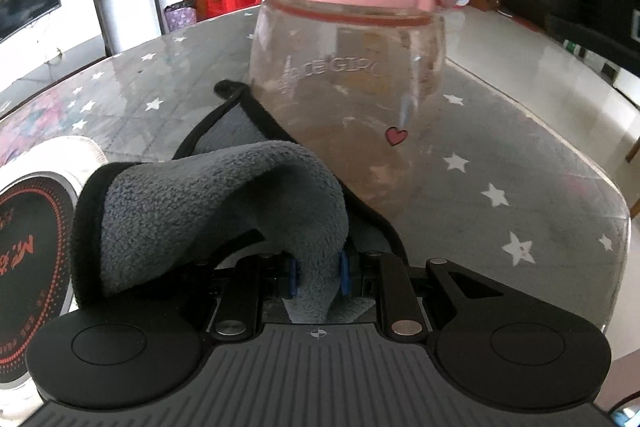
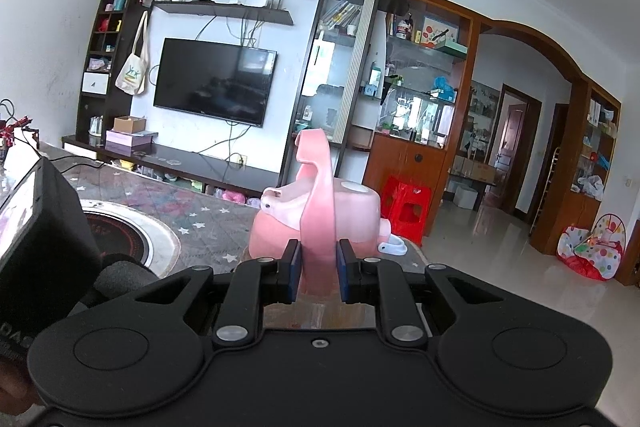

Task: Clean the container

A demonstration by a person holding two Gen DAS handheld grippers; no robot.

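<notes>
Left wrist view: left gripper [image 1: 318, 277] fingers pinch a grey cloth [image 1: 224, 203], draped against the clear bottle [image 1: 348, 107] just ahead; bottle base hidden behind cloth.
Right wrist view: right gripper [image 2: 319, 269] fingers clamp the bottle's pink handle [image 2: 316, 195]; clear body below the lid [image 2: 320, 223] is out of sight

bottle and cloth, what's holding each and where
Right gripper clamps the bottle's pink carry handle. Left gripper pinches a fold of the grey cloth.

The right tool [image 2: 319, 267] clamps the pink bottle's handle [image 2: 318, 195] above the table [image 2: 192, 215].
</notes>
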